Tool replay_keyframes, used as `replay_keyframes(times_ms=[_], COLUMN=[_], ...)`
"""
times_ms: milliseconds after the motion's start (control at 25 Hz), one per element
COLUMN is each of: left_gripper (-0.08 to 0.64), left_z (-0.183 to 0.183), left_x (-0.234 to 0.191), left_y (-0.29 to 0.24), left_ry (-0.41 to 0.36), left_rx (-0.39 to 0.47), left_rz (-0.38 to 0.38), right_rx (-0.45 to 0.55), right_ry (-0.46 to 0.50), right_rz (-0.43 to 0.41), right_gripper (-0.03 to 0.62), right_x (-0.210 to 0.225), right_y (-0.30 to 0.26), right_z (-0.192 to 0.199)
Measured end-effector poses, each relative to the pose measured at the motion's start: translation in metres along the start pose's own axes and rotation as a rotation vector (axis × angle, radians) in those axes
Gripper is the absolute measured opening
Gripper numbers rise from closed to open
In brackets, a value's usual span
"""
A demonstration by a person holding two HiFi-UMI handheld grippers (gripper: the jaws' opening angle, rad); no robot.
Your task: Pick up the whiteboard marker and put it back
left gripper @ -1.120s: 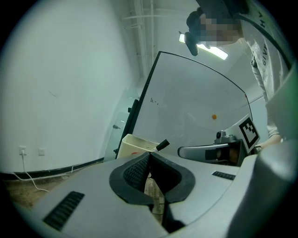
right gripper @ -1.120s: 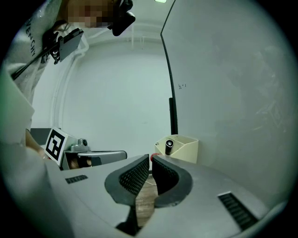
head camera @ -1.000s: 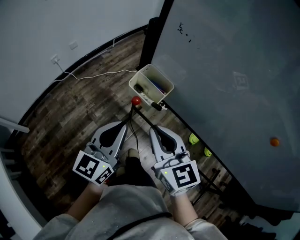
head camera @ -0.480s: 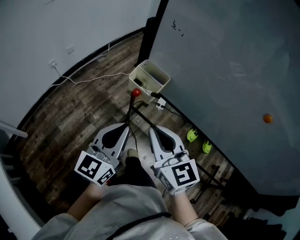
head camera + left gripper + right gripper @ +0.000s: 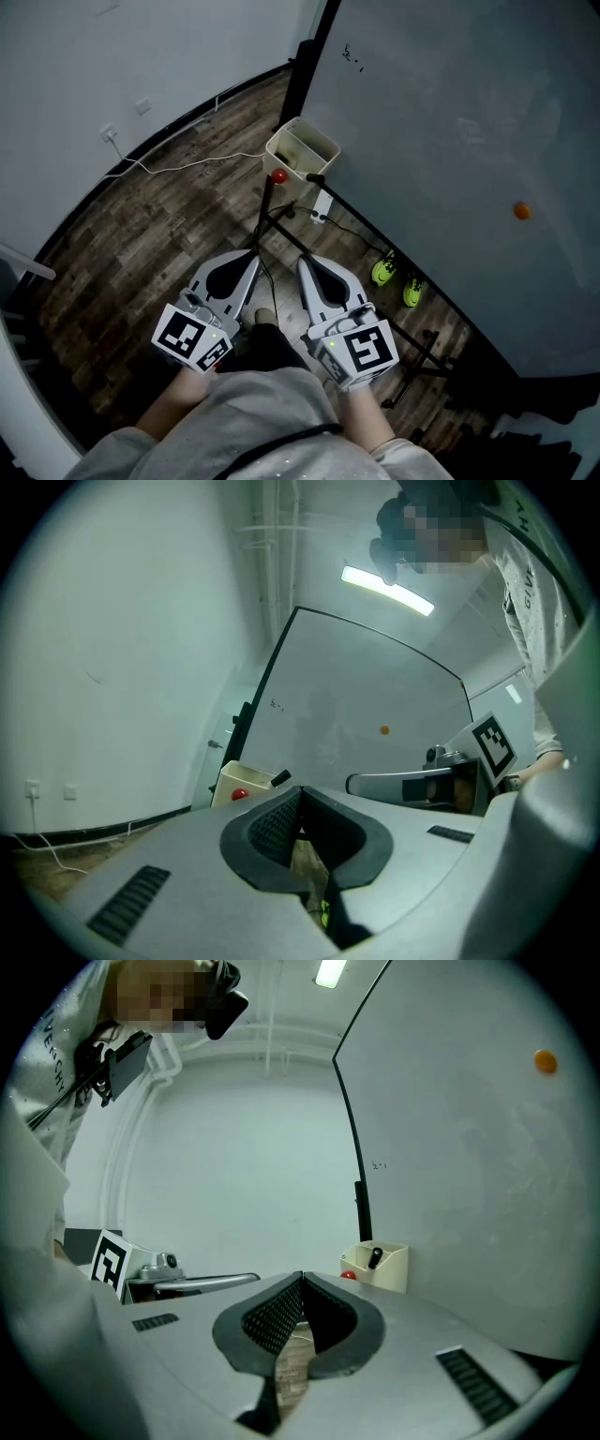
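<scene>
Marker (image 5: 314, 178) standing in bin (image 5: 281, 148), end poking above rim; left gripper (image 5: 251, 255) and right gripper (image 5: 303, 263) both closed tight, empty, farther back from bin than a second ago; put-back judged done, withdrawal under way.

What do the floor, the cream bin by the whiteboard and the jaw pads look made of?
Floor: wood or wood-look planks, matte; grain and board seams show. Cream bin: probably moulded plastic; smooth thin walls, rounded corners. Jaw pads: likely black rubber; fine gridded texture.
</scene>
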State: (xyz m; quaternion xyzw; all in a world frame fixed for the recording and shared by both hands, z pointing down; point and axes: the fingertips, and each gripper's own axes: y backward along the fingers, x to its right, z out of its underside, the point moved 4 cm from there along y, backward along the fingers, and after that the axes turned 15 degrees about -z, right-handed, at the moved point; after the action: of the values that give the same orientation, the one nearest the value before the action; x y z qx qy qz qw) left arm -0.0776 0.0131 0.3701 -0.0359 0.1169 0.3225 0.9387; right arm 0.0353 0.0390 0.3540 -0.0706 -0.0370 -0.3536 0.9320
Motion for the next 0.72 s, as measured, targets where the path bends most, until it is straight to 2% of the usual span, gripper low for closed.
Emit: replay_keyframes(times_ms=[400, 720], left_gripper=[0.014, 0.014], left_z=[-0.003, -0.005], left_x=[0.008, 0.01], left_y=[0.007, 0.009], left_ry=[-0.001, -0.014], left_rx=[0.018, 0.029], left_rz=[0.007, -0.024], right_rx=[-0.006, -0.012], right_ry=[0.03, 0.036], right_rz=[-0.012, -0.019], right_gripper=[0.019, 0.018], right_x=[-0.012, -0.013], right_y=[0.001, 0.006], right_z=[-0.002, 0.0])
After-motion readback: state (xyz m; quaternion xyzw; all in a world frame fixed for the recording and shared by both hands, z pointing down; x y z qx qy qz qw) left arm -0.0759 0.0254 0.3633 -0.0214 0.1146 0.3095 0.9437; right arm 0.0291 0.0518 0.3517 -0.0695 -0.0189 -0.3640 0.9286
